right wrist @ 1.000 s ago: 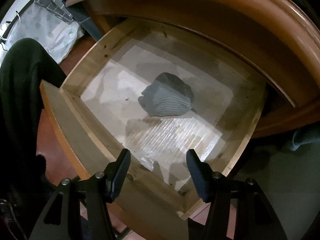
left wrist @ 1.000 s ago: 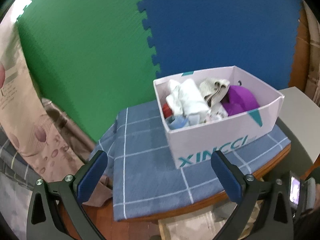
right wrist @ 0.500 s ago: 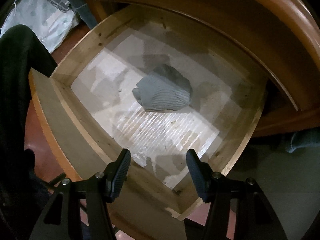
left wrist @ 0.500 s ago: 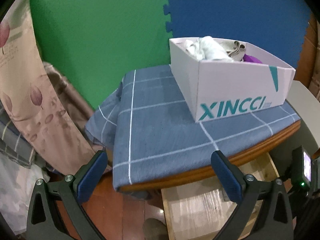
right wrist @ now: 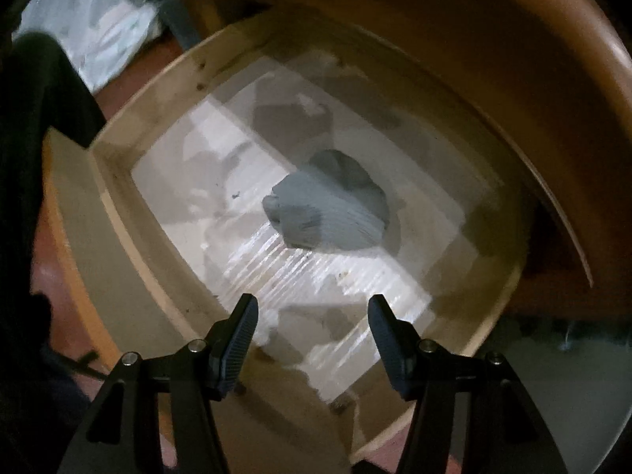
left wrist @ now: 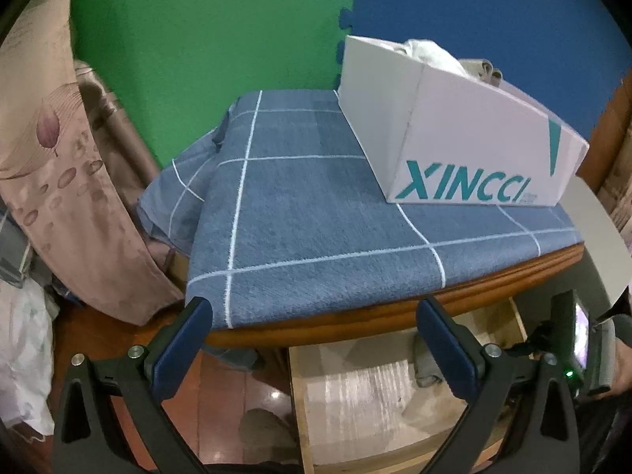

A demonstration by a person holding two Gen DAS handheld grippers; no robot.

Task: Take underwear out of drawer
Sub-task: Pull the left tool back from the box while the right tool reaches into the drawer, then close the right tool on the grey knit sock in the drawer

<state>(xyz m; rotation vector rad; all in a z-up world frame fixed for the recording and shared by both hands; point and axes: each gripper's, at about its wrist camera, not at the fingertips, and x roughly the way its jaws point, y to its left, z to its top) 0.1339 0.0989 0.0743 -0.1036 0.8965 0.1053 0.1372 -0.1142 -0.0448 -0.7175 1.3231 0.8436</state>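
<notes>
The wooden drawer (right wrist: 118, 213) is pulled out below the table top. A grey ribbed underwear (right wrist: 330, 207) lies crumpled on its pale lined floor, near the middle. My right gripper (right wrist: 312, 310) is open and empty, above the drawer's front part, a short way in front of the underwear. My left gripper (left wrist: 314, 316) is open and empty, level with the table's front edge. The drawer (left wrist: 300, 395) shows below it, with a bit of the grey underwear (left wrist: 424, 363) beside its right finger.
A white XINCCI box (left wrist: 454, 126) with clothes stands on the blue checked cloth (left wrist: 300, 205) at the table's back right. A brown curved table edge (right wrist: 553, 98) overhangs the drawer's back. A beige curtain (left wrist: 59, 166) hangs at left. Green and blue foam mats form the wall.
My left gripper has dropped lower, so the box is now seen from the side and the drawer shows below. My right gripper has moved closer to the underwear.
</notes>
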